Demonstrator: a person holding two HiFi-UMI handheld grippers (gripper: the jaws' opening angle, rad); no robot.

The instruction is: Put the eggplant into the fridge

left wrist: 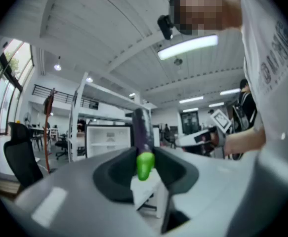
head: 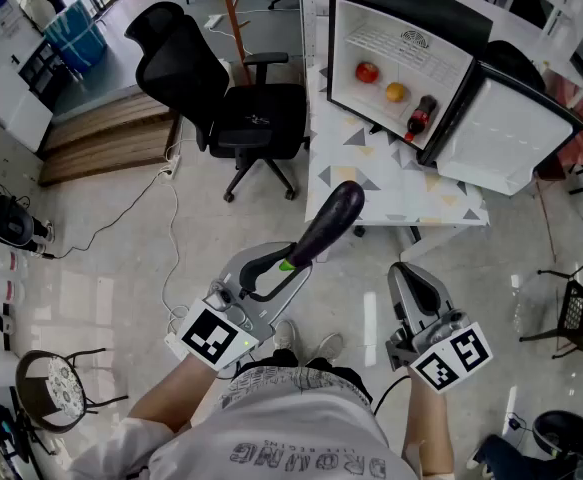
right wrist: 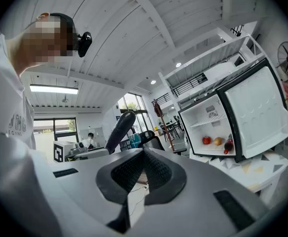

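Note:
A dark purple eggplant [head: 329,223] with a green stem end juts up and away from my left gripper [head: 289,264], which is shut on that stem end. In the left gripper view the eggplant [left wrist: 143,127] stands upright between the jaws, in front of the distant fridge [left wrist: 109,139]. The small black fridge [head: 401,58] sits on a low table [head: 391,193] ahead, its door [head: 506,133] swung open to the right. My right gripper [head: 411,280] hangs beside the left one, shut and empty. From the right gripper view, the eggplant [right wrist: 120,131] shows at the left and the fridge [right wrist: 210,127] at the right.
Inside the fridge lie a red fruit [head: 367,71], an orange fruit [head: 395,92] and a dark bottle [head: 420,116]. A black office chair [head: 221,93] stands left of the table. A round stool [head: 56,388] is at the lower left, and a cable [head: 131,203] trails over the floor.

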